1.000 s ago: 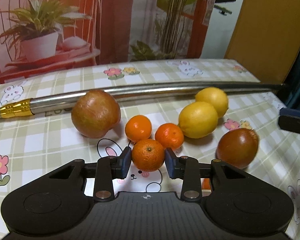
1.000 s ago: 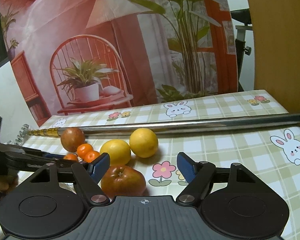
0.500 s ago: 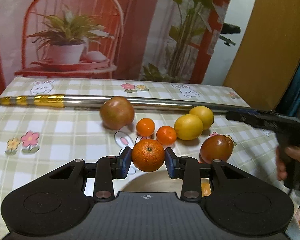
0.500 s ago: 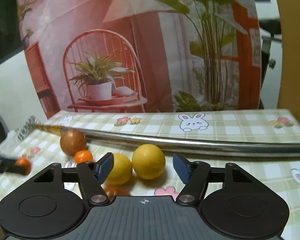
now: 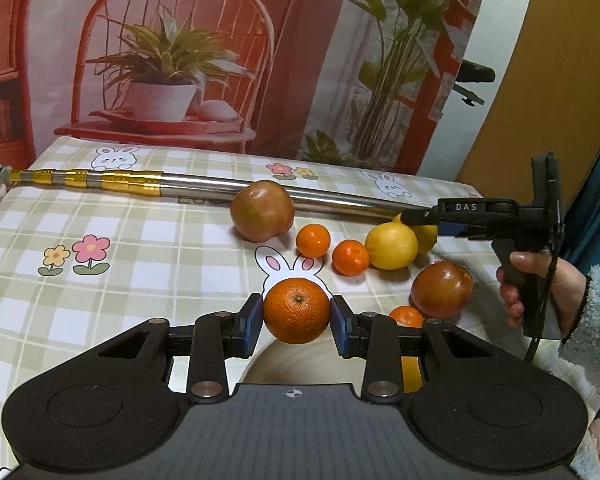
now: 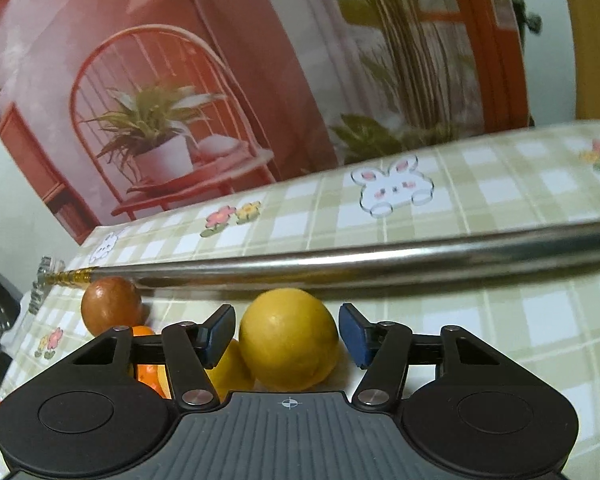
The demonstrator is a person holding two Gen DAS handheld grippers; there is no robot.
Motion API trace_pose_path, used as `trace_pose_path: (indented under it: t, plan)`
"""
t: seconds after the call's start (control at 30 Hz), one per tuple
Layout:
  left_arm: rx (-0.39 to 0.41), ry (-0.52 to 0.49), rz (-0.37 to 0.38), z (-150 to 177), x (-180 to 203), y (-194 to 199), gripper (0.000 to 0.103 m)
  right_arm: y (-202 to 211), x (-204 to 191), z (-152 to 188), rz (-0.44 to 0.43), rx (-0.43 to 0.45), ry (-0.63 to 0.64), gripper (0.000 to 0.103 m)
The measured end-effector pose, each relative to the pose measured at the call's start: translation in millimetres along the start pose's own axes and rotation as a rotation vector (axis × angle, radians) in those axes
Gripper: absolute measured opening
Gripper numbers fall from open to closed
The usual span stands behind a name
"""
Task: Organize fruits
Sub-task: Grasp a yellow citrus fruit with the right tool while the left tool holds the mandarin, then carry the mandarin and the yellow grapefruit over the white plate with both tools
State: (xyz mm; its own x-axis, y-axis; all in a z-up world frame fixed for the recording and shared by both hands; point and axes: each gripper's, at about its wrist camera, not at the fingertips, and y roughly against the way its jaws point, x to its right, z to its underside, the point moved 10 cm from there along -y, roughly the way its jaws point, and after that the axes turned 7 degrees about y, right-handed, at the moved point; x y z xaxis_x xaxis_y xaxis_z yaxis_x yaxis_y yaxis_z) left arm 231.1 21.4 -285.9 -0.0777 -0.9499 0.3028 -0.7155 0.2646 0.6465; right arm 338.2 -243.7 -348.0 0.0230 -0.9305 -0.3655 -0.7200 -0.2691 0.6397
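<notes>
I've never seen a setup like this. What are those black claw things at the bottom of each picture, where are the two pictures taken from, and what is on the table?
There is no robot here. A person holds a hand-operated two-finger gripper in each hand, and a wide-angle camera on each one looks forward along its fingers. So one picture comes from the left gripper and the other from the right gripper.

The left gripper is shut on an orange, held above a pale wooden bowl. The right gripper is open, its fingers either side of a lemon without touching it. In the left view you also see the person's hand holding that right gripper.

On the checked tablecloth lie a long metal pole, a second lemon, small mandarins and two reddish round fruits.
</notes>
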Motion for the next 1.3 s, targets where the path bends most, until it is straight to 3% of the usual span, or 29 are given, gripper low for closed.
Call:
trace_pose_path:
  t: [0.33,0.5,0.67,0.9,1.3]
  plan:
    - [-0.004,0.005,0.001,3.7,0.5,-0.4,0.038,-1.4,6.4,7.2,-0.034,-0.008,-0.085,0.051]
    - [-0.004,0.000,0.001,4.7,2.6,3.3,0.038,10.4,10.4,8.7,0.028,0.007,-0.065,0.051]
    - [-0.002,-0.009,0.008,8.6,6.8,11.3,0.038,43.2,7.2,6.5,0.040,0.073,-0.057,0.051]
    - [-0.004,0.005,-0.001,15.5,6.1,25.7,0.038,97.1,-18.2,16.4,-0.023,0.137,-0.034,0.051]
    - [0.079,0.003,-0.033,0.5,7.1,85.7,0.038,171.7,-81.0,39.8,-0.109,0.202,0.041,0.051]
